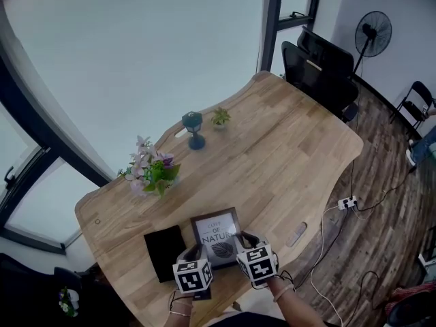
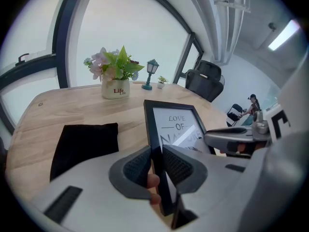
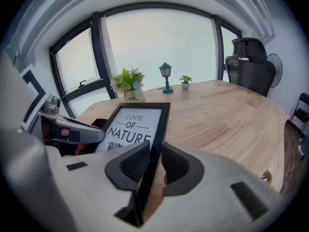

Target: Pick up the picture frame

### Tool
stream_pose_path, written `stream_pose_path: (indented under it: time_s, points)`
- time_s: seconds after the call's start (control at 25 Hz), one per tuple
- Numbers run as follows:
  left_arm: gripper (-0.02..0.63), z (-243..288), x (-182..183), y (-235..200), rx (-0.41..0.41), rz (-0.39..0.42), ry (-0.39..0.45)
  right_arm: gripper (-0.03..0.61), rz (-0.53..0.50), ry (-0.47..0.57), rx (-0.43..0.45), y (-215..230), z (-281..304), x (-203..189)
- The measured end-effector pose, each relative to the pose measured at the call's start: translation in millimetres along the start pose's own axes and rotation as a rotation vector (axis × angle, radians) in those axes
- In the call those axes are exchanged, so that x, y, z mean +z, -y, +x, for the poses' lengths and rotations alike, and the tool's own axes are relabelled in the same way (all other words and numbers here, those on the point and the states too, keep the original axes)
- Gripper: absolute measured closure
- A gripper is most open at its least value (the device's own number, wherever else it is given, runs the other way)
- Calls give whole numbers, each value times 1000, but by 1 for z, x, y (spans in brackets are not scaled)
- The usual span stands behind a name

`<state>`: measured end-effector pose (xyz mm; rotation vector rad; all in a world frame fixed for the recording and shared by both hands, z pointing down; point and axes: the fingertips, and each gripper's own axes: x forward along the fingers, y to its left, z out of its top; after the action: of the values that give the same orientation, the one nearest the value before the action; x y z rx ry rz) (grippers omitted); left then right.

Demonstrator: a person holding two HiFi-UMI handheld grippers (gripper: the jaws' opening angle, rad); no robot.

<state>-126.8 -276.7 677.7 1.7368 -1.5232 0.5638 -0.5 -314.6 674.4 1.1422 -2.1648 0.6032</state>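
Observation:
The picture frame (image 1: 216,231) is black with a white "LOVE OF NATURE" print and sits near the front edge of the wooden table (image 1: 286,148). My left gripper (image 1: 198,252) is shut on its left edge. My right gripper (image 1: 238,242) is shut on its right edge. In the left gripper view the picture frame (image 2: 176,124) stands between the ribbed pads of the left gripper (image 2: 157,166), its near end tilted up off the table. In the right gripper view the right gripper (image 3: 154,163) clamps the picture frame (image 3: 133,124) the same way. A person's fingertips show behind both grips.
A black cloth (image 1: 165,251) lies just left of the frame. A flower pot (image 1: 151,171), a blue lantern (image 1: 193,128) and a small plant (image 1: 220,118) stand along the far window side. A small grey object (image 1: 297,234) lies to the right. Black chairs (image 1: 320,67) stand at the far end.

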Motion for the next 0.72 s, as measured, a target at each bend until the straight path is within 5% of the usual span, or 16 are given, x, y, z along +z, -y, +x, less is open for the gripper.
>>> stream_pose_path:
  time_s: [0.72]
  points:
    - [545,-53,25,18,-14,62,140,503,-28,138,-23,-14,-55,31]
